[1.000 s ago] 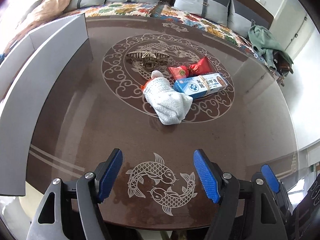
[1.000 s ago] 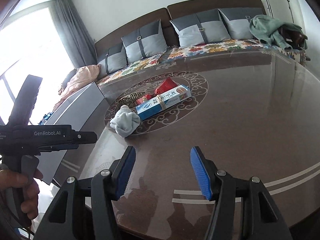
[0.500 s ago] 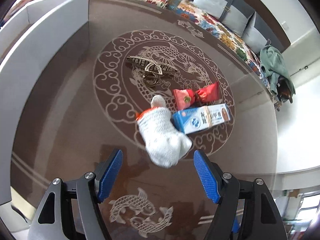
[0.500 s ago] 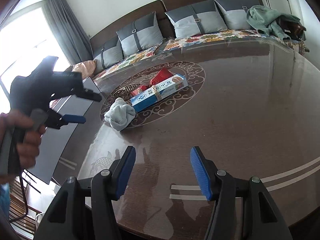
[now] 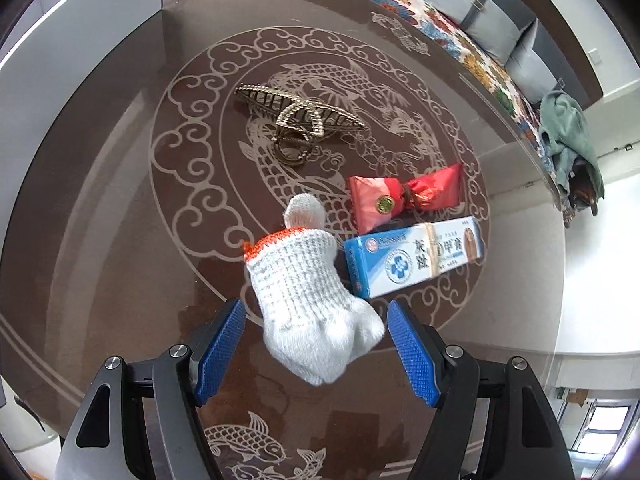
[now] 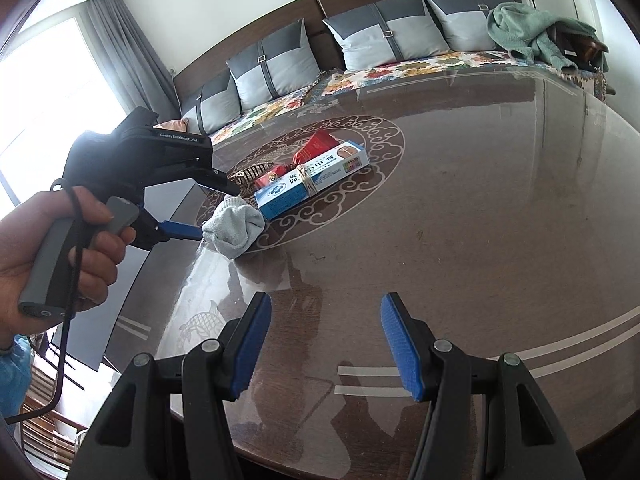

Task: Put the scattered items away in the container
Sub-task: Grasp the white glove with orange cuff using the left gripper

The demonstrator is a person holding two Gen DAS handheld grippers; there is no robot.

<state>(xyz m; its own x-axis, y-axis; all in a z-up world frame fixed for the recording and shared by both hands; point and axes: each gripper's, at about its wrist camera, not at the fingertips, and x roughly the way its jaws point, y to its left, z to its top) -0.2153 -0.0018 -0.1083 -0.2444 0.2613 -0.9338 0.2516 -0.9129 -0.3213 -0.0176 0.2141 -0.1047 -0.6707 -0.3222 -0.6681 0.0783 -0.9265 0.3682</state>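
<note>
In the left wrist view, the left gripper (image 5: pixel 316 350) was spread wide over the brown patterned table (image 5: pixel 120 240), and its two blue pads (image 5: pixel 412 354) flanked the closed finger end of a white knitted work glove (image 5: pixel 308 300) without touching it. The glove's orange-edged cuff pointed away from the jaws. Just beyond the right-hand jaw lay a blue and white medicine box (image 5: pixel 416 260) bound with a rubber band, its near corner touching or nearly touching the glove. Past the box lay a red wrapped packet (image 5: pixel 404 200) with a round gold seal. Farther ahead of the jaws sat a bronze claw hair clip (image 5: pixel 300 118). Off to the far left of the jaws stood the grey wall of the container (image 5: pixel 72 88).

In the right wrist view, the right gripper (image 6: pixel 320 346) was wide open and held nothing, hovering above bare tabletop (image 6: pixel 480 240). Ahead and left of its jaws, a hand (image 6: pixel 52 248) gripped the handle of the left gripper (image 6: pixel 202 210), whose lower blue finger met the glove (image 6: pixel 236 228). The medicine box (image 6: pixel 312 186) lay just behind the glove, well ahead of the jaws. A sofa (image 6: pixel 360 40) with grey cushions ran along the far wall.
</note>
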